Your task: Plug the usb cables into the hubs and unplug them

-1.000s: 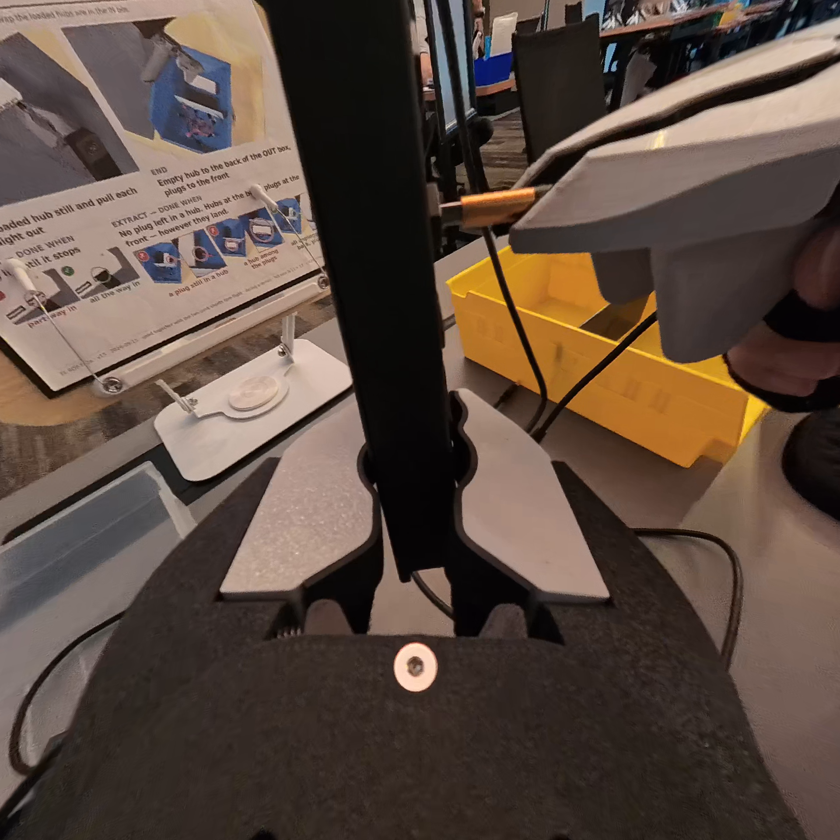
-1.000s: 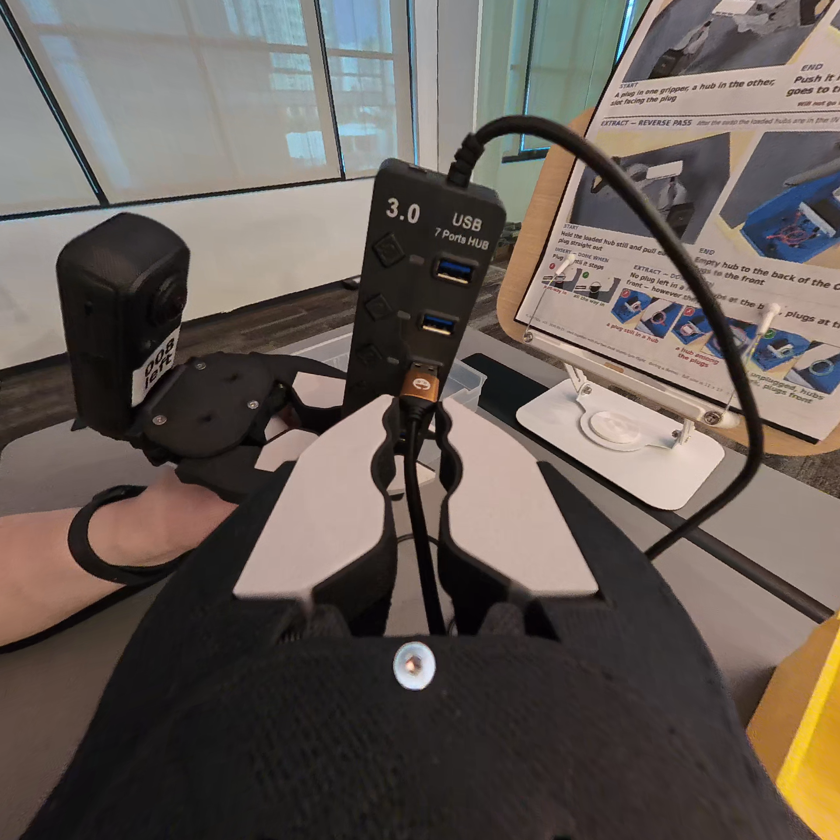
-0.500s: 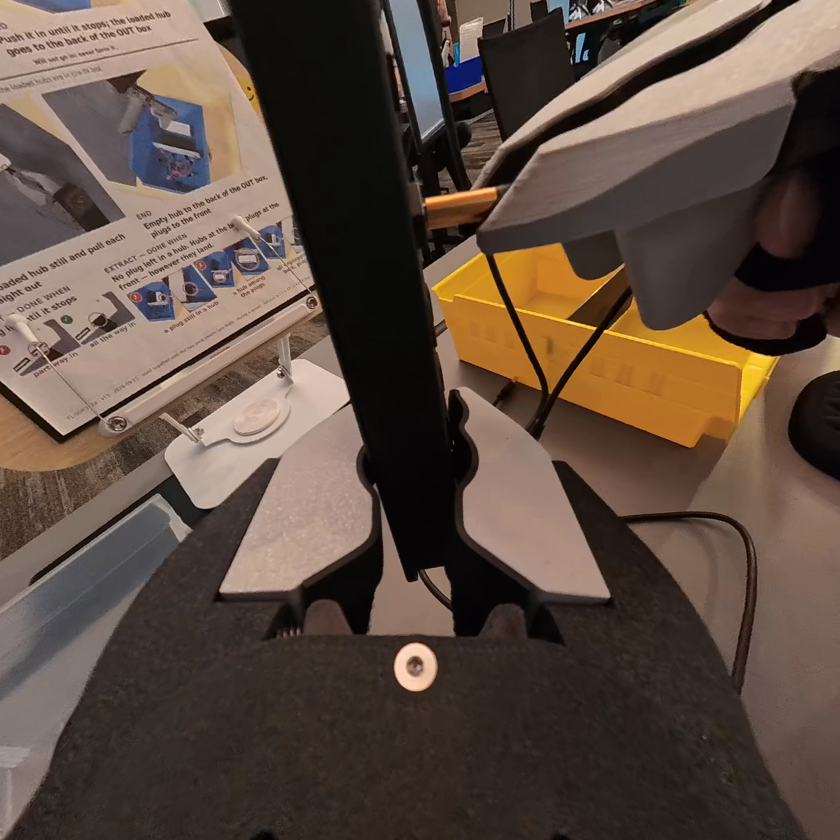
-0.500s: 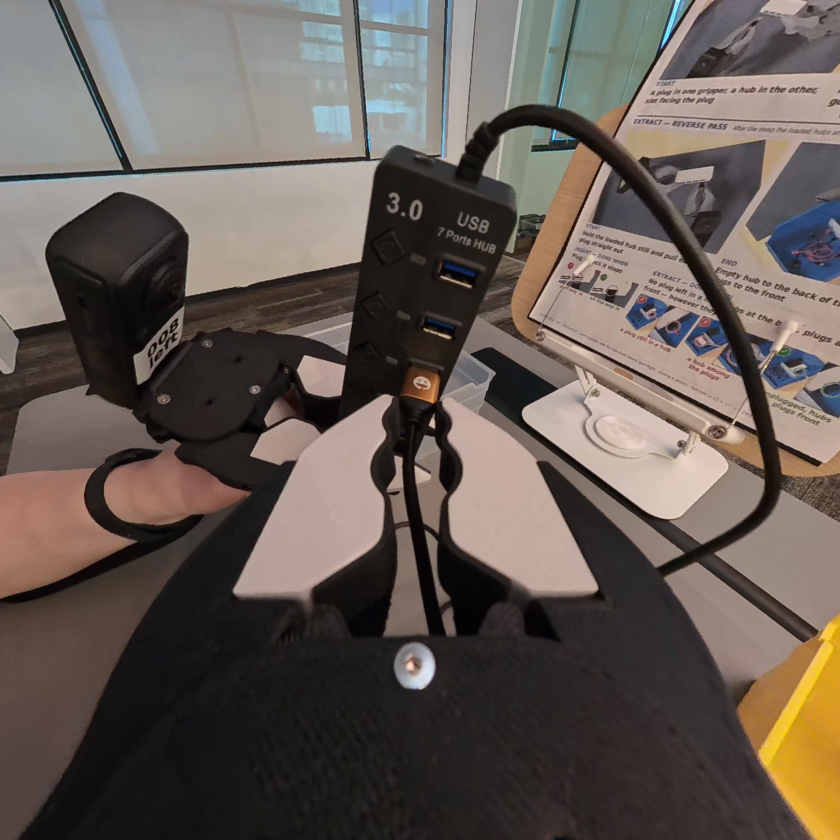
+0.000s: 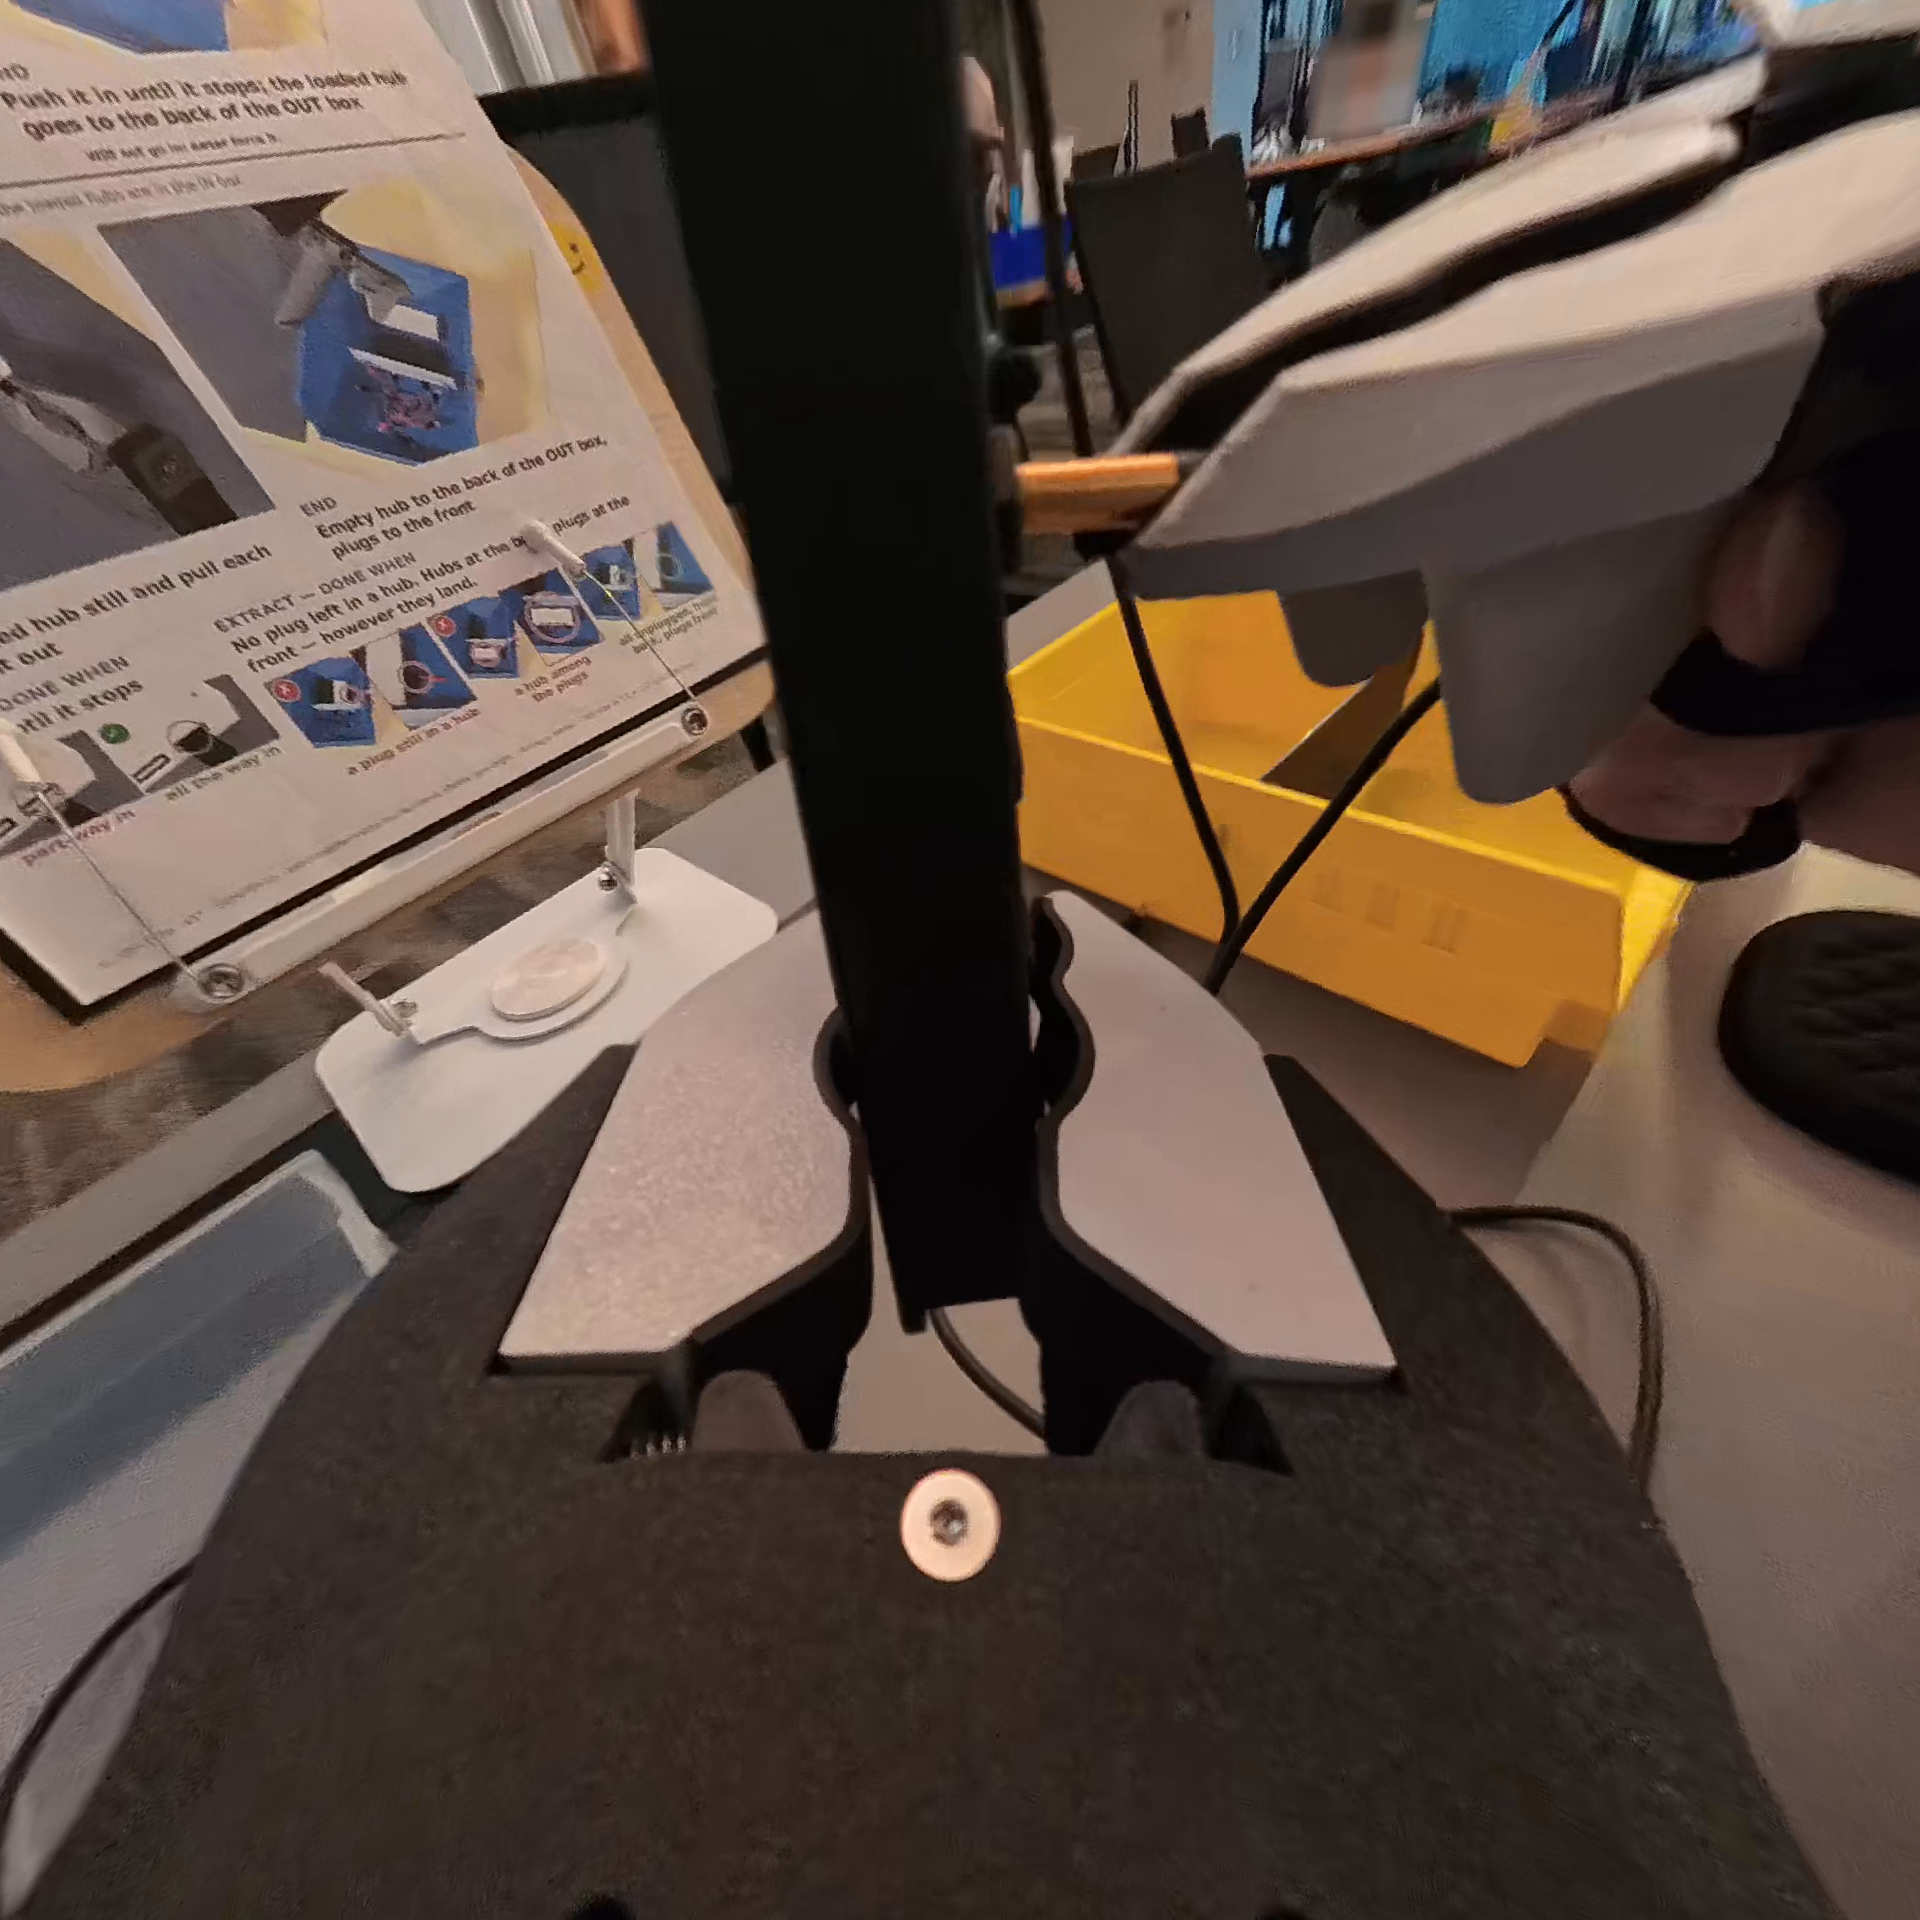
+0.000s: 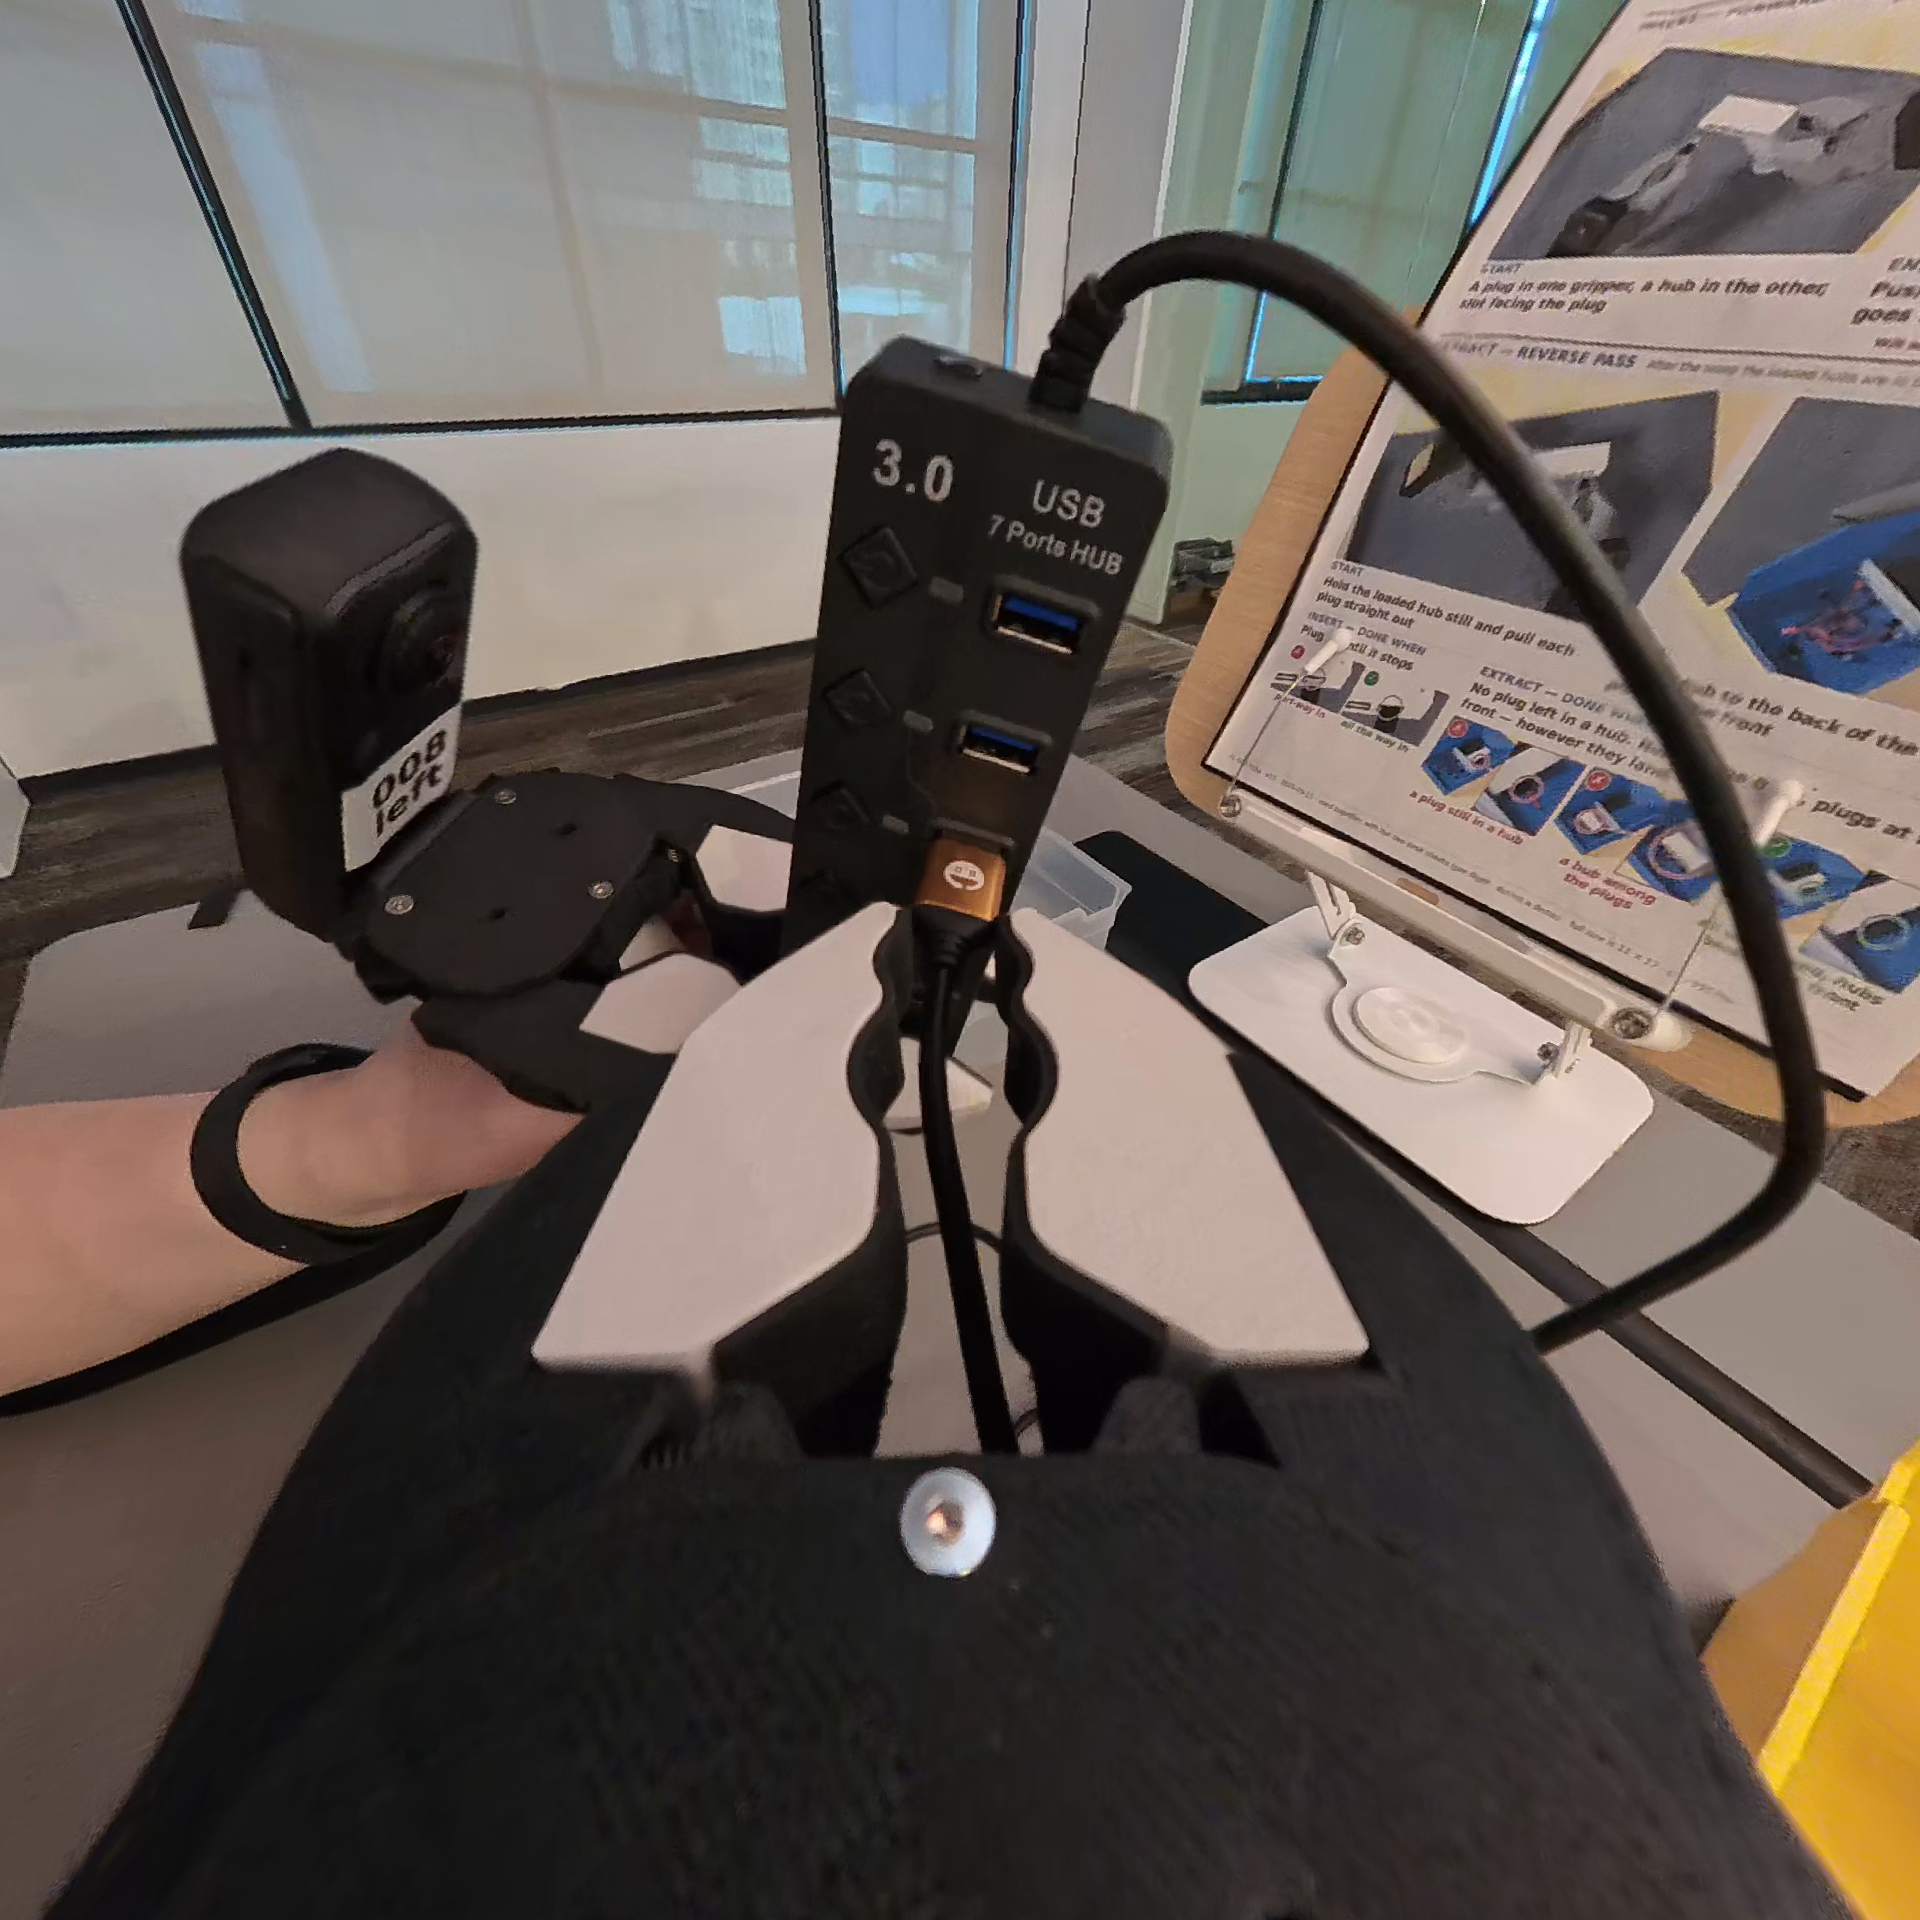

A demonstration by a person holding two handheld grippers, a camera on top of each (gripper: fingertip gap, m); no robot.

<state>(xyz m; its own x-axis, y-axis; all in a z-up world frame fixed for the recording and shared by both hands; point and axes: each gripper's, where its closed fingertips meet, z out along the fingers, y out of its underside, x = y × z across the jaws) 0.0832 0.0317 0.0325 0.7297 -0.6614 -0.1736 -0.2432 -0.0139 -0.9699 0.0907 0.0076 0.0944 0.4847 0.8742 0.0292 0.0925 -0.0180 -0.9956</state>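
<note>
My left gripper (image 5: 940, 997) is shut on the lower part of a black USB hub (image 5: 883, 623) and holds it upright above the table. The hub's port face shows in the right wrist view (image 6: 935, 644), with two free blue ports at the top. My right gripper (image 6: 945, 935) is shut on the tail of an orange USB plug (image 6: 961, 878), which sits in the third port down. In the left wrist view the right gripper (image 5: 1455, 416) comes in from the right with the plug (image 5: 1091, 494) against the hub's side. The plug's black cable (image 6: 961, 1247) runs back between my fingers.
A yellow bin (image 5: 1351, 883) stands behind the hub to the right. An instruction sheet on a white stand (image 5: 312, 520) is at the left, and also shows in the right wrist view (image 6: 1558, 727). A clear plastic bin (image 6: 1070, 883) lies behind the hub. The hub's own cable (image 6: 1662, 675) loops to the right. My right fingertips sit around 7 cm from my left ones.
The orange plug has closed up against the hub: the metal tip that showed one second ago is now inside the port. Both grippers stay shut and have shifted slightly together.
</note>
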